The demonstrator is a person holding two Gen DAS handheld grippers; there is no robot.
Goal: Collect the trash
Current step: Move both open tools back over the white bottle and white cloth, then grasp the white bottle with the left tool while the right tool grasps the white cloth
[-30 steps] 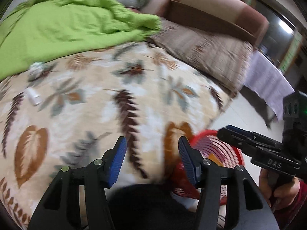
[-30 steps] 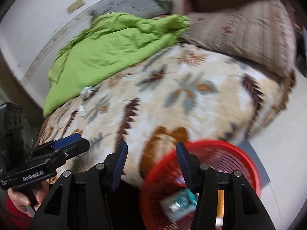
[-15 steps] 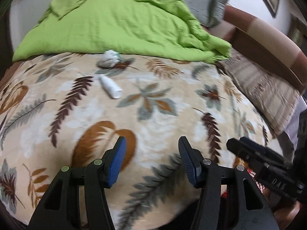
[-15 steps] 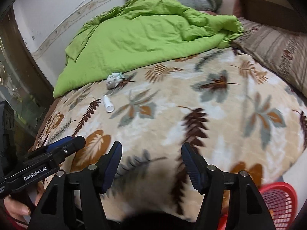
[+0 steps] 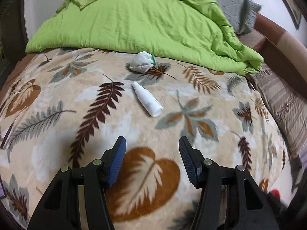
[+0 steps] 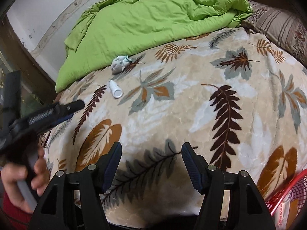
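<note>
The bed's leaf-patterned blanket (image 5: 99, 115) fills both wrist views, with a green quilt (image 5: 145, 19) heaped across its far half, a grey pillow (image 5: 238, 5) behind that, and a striped cushion (image 6: 278, 25) at one side. At the lower right edge of the right wrist view we see part of a red mesh basket (image 6: 284, 193) beside the bed; some paper or packaging appears to lie in it, so we judge that part of the collecting is already done, though how much we cannot tell.

Two items are left on the blanket. A crumpled white wad (image 5: 141, 64) with a green trim rests just at the quilt's near edge. A small white bottle (image 5: 147, 100) lies on its side just in front of the wad, apart from it, cap end toward the quilt.

The left gripper (image 5: 152, 159) has its blue pads parted about halfway and holds nothing; the bottle lies ahead of its fingers, roughly on their centre line, with bare blanket between. The right gripper (image 6: 151, 163) is likewise empty, its jaws set somewhat wider; bottle and wad sit well ahead and to its left. In the right wrist view the left tool reaches toward the bottle, so we judge the bottle to be the next pick.
</note>
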